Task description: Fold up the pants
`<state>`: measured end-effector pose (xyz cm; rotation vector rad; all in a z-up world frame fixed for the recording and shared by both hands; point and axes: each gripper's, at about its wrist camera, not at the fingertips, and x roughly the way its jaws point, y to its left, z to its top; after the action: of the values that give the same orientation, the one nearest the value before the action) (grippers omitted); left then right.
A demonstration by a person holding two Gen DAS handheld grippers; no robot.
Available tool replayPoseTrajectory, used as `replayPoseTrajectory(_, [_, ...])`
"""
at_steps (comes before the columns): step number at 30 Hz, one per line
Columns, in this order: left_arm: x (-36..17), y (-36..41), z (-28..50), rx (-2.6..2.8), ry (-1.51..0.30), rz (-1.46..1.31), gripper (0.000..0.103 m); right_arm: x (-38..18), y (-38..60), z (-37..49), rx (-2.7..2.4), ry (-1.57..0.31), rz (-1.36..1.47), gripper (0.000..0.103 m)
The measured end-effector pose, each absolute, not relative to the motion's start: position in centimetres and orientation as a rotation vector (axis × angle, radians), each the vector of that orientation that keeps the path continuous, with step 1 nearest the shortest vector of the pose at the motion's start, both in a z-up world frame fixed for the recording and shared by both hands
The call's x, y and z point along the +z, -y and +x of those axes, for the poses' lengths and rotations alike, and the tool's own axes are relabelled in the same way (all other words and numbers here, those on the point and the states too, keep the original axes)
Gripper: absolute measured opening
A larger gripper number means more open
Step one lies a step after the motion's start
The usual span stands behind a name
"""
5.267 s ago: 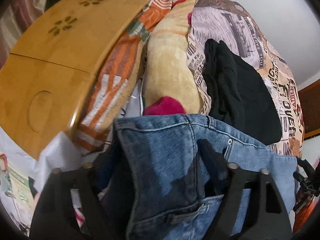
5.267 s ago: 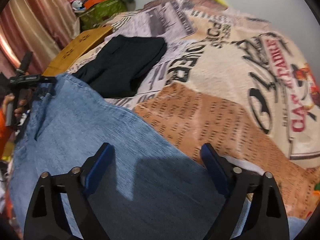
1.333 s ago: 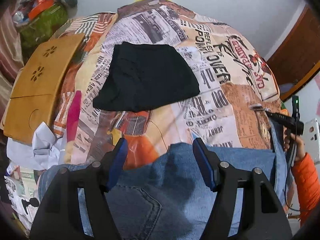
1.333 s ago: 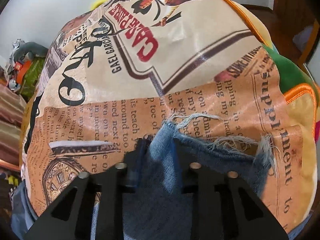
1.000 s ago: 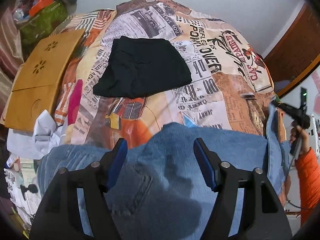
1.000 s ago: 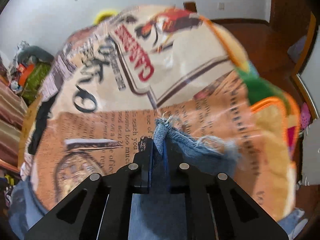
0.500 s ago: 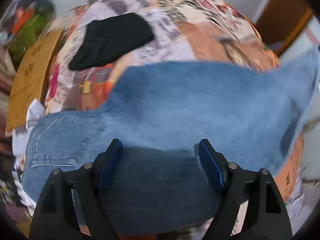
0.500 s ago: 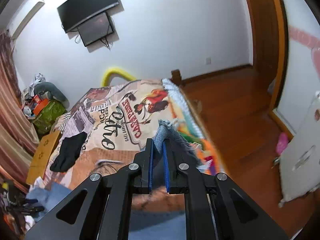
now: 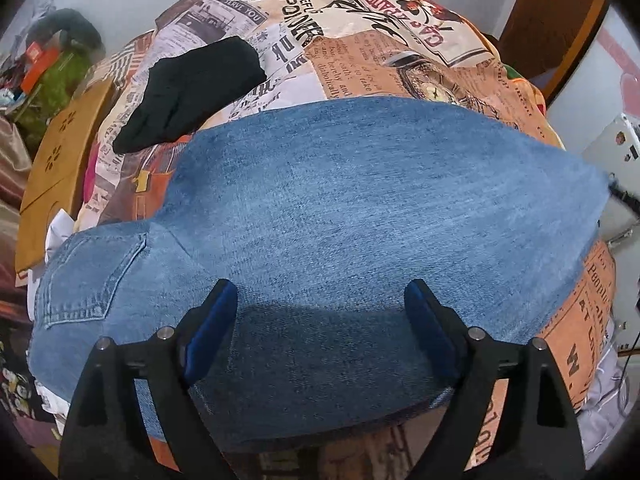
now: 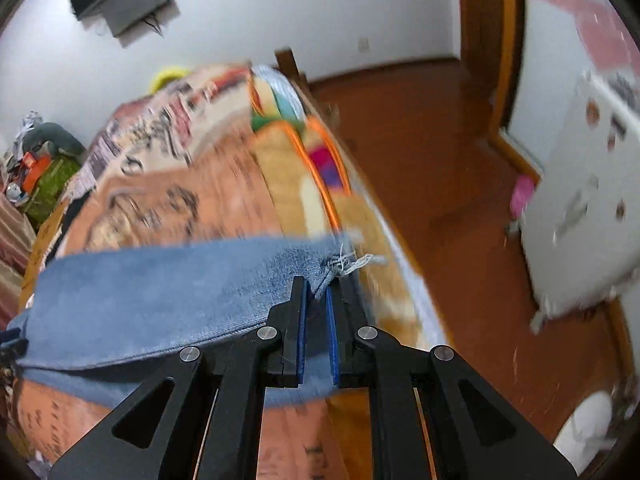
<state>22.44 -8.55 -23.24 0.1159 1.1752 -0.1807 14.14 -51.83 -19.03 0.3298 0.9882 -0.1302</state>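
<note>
1. Left wrist view: the left claw (image 9: 320, 312) hangs over the jeans (image 9: 340, 216), jaws wide and opening, nothing pinched, denim spread below and ahead of them.
2. Beyond that claw, up and to the left, a black garment (image 9: 192, 92) lies on the printed blanket (image 9: 400, 52), apart from the jeans.
3. Right wrist view: the right claw (image 10: 317, 292) is clamped narrow on the frayed hem (image 10: 340, 260); the jeans stretch away to its left across the bed.

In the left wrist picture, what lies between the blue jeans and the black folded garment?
Only bare bedspread separates the jeans from the black garment, in the left wrist view.
</note>
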Motion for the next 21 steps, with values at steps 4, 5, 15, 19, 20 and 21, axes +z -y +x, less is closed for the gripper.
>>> replayPoseTrajectory(4, [-23.5, 8.4, 22.4, -0.172, -1.165, 0.095, 0.094, -21.1, 51.6, 12.6, -0.158, -1.06, 0.325, 0.01])
replayPoseTrajectory(5, [-23.5, 8.3, 22.5, -0.173, -1.164, 0.087, 0.095, -21.4, 51.4, 12.4, -0.168, -1.078, 0.306, 0.013])
replayPoseTrajectory(15, [-20.8, 5.8, 22.6, -0.184, -1.09, 0.019, 0.095, -15.1, 47.3, 12.2, -0.138, -1.034, 0.129, 0.04])
replayPoseTrajectory(19, [-17.6, 1.9, 22.7, -0.134, -1.008, -0.048, 0.095, -11.3, 43.7, 13.6, -0.054, -0.924, 0.099, 0.046])
replayPoseTrajectory(20, [-16.9, 0.7, 22.8, -0.114, -0.99, -0.06, 0.095, -10.5, 42.7, 14.1, -0.026, -0.902, 0.099, 0.046])
replayPoseTrajectory(21, [-16.1, -0.7, 22.8, -0.089, -0.969, -0.068, 0.095, -9.8, 41.6, 14.6, 0.008, -0.881, 0.101, 0.047])
